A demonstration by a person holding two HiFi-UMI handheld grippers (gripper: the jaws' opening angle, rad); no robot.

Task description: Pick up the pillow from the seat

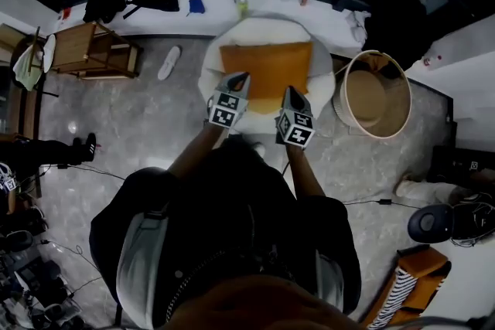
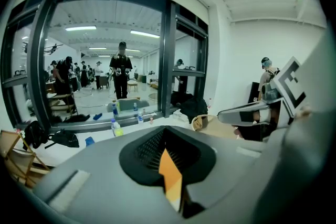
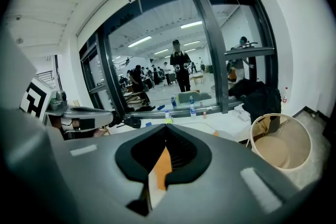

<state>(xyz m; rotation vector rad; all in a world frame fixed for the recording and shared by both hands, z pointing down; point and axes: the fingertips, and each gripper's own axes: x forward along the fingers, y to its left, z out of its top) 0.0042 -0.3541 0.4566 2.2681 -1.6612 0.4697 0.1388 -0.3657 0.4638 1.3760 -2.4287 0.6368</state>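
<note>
Closest to the person, the left tool [image 1: 240, 79] and the right tool [image 1: 291, 92] were each clamped on the near edge of the flat orange rectangular fabric pillow [image 1: 267, 62], with a sliver of orange pinched between each pair of jaws. Lifting it well would likely mean raising both tools together and level, so the soft fabric neither slipped nor sagged. The pillow lay smooth on the round white cushioned seat [image 1: 209, 73], beside a round tan basket [image 1: 343, 93], with the long white counter [image 1: 178, 21] beyond.
</note>
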